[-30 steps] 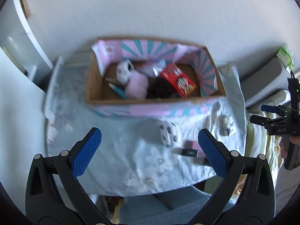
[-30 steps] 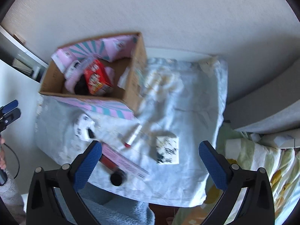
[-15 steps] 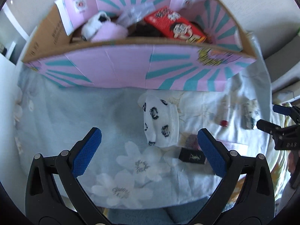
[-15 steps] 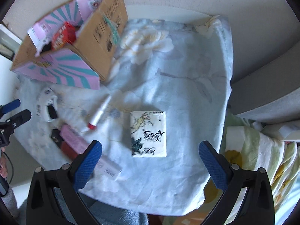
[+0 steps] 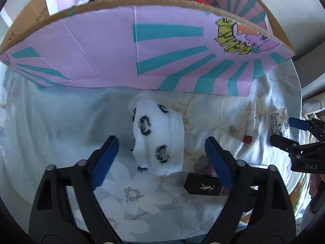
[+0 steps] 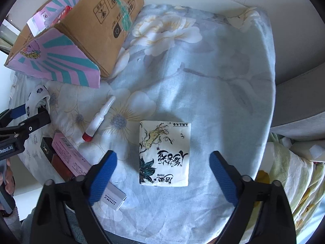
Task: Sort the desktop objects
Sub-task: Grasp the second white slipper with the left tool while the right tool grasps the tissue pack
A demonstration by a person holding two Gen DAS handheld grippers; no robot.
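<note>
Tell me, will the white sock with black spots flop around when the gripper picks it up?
Probably yes. The spotted sock looks like soft knit, bunched and folded, so it should squash between the left gripper pads and droop. It likely weighs little and won't roll on the floral cloth.

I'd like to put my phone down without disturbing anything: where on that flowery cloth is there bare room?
The widest bare patch lies beyond the tissue pack, right of the cardboard box, out to the cloth's far edge. A smaller one lies left of the spotted white fabric bundle, below the box front. It is crowded around the red-capped tube, pink carton and black case.
</note>
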